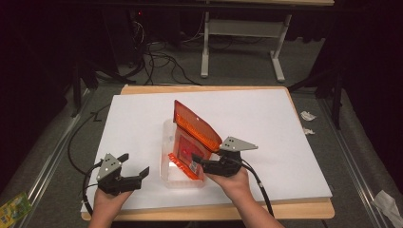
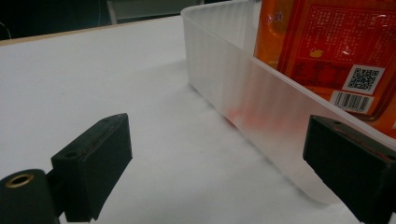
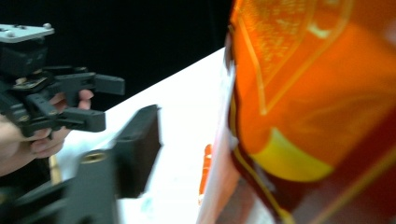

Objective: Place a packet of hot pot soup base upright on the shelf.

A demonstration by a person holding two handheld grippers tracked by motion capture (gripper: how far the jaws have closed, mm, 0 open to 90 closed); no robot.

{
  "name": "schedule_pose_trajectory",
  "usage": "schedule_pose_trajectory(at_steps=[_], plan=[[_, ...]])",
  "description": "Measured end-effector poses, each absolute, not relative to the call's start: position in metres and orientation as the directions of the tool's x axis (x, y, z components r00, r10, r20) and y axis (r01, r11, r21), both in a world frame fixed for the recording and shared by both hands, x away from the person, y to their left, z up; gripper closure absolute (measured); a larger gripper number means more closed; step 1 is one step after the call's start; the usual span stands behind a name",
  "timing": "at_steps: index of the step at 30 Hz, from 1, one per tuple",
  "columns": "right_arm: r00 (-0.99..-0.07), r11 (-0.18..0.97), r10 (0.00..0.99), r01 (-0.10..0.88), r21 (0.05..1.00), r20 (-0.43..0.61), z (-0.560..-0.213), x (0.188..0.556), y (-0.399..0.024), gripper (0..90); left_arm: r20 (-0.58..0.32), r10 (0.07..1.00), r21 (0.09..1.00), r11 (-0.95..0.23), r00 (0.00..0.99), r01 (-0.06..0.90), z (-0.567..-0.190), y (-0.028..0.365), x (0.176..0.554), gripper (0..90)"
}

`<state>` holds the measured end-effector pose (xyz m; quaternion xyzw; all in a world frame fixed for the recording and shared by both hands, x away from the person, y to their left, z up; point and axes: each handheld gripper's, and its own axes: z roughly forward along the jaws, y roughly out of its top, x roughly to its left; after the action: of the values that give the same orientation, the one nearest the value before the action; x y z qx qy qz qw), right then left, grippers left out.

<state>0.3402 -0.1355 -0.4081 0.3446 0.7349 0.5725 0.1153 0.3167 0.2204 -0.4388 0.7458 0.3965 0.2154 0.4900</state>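
Observation:
An orange snack bag (image 1: 195, 130) stands tilted inside a translucent plastic bin (image 1: 167, 142) at the middle of the white board (image 1: 266, 123). My right gripper (image 1: 197, 164) is at the bag's lower near corner, over the bin. In the right gripper view one black finger (image 3: 137, 149) stands apart from the blurred bag (image 3: 317, 93), with white board between them; the other finger is hidden behind the bag. My left gripper (image 1: 137, 163) rests left of the bin, open and empty. Its own view (image 2: 224, 154) looks along the bin wall (image 2: 243, 88) at the bag's barcode side (image 2: 327, 42).
The board lies on a wooden table (image 1: 214, 211). Cables (image 1: 161, 61) and a white table frame (image 1: 242, 28) are on the floor behind. Crumpled paper (image 1: 308, 115) lies right of the table, a green packet (image 1: 14, 206) at the lower left.

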Motion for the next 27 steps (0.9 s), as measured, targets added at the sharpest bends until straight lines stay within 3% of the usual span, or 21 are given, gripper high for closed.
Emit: schedule_pose_trajectory(at_steps=[5,13,27], plan=[[-0.741,0.137,0.635,0.384,0.913,0.217,-0.404,0.334,-0.146,16.7,-0.067,0.801,0.901,-0.207,0.595,0.381,-0.439,0.221,0.317,8.6],[-0.725,0.097,0.659,0.346,0.933,0.201,-0.395,0.312,-0.197,15.3,-0.065,0.799,0.900,-0.212,0.597,0.382,-0.440,0.219,0.316,8.5],[-0.551,0.077,0.825,0.323,0.943,0.122,-0.407,0.287,-0.310,13.7,-0.066,0.800,0.898,-0.212,0.596,0.385,-0.440,0.216,0.312,8.5]])
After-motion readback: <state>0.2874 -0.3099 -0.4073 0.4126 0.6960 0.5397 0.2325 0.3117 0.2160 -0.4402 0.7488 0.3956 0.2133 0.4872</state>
